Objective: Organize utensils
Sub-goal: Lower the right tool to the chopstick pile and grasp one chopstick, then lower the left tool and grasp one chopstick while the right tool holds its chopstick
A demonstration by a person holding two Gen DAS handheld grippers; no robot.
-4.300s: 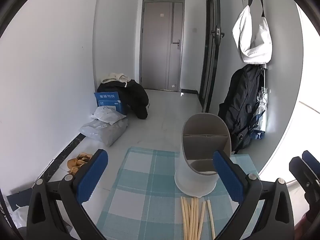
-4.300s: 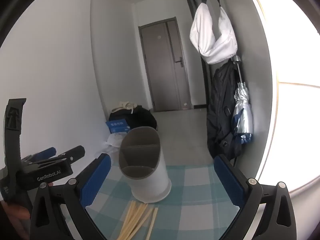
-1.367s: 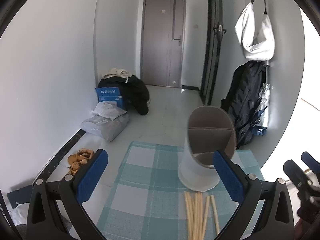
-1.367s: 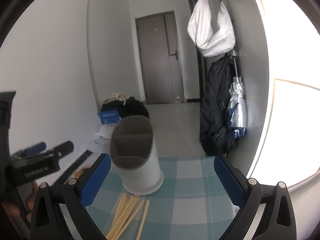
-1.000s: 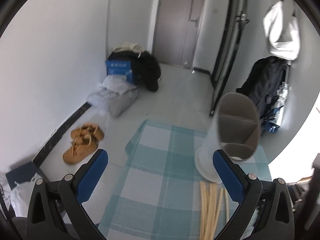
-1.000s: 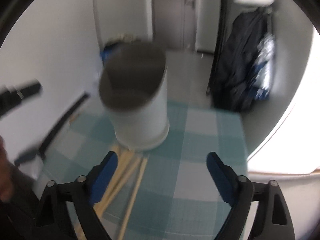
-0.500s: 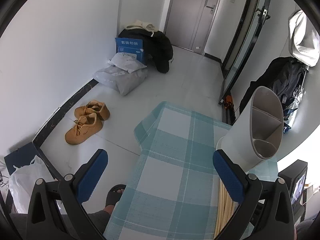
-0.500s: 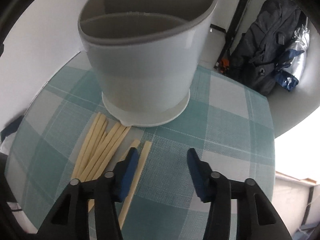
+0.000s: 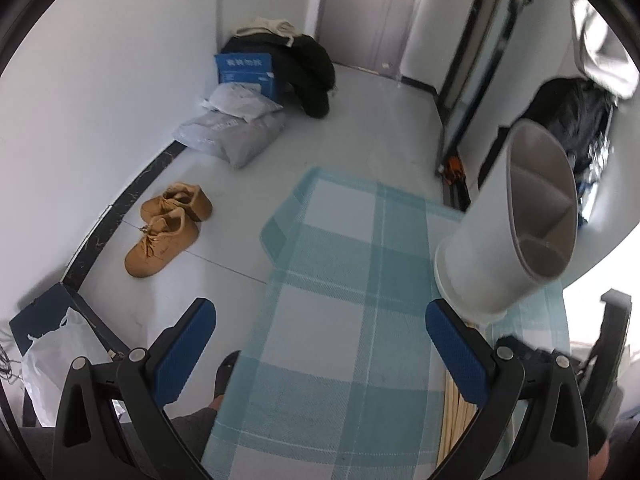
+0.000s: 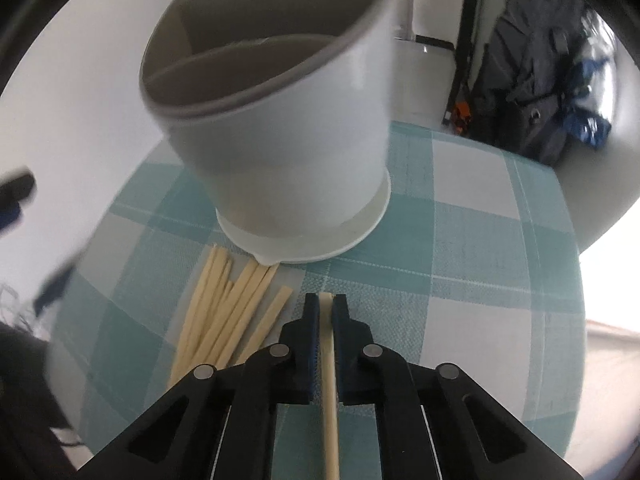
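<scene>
One chopstick (image 10: 328,364) is clamped in the right gripper (image 10: 325,307) jaws, apparently low on the table (image 10: 472,264) beside the loose bundle (image 10: 224,312); lift it straight, then tip it into the holder (image 10: 276,120) (left gripper (image 9: 320,332) idle, gaping).

Holder (image 10: 280,152) blocks ahead; cloth (image 10: 460,280) rightward lies open
</scene>
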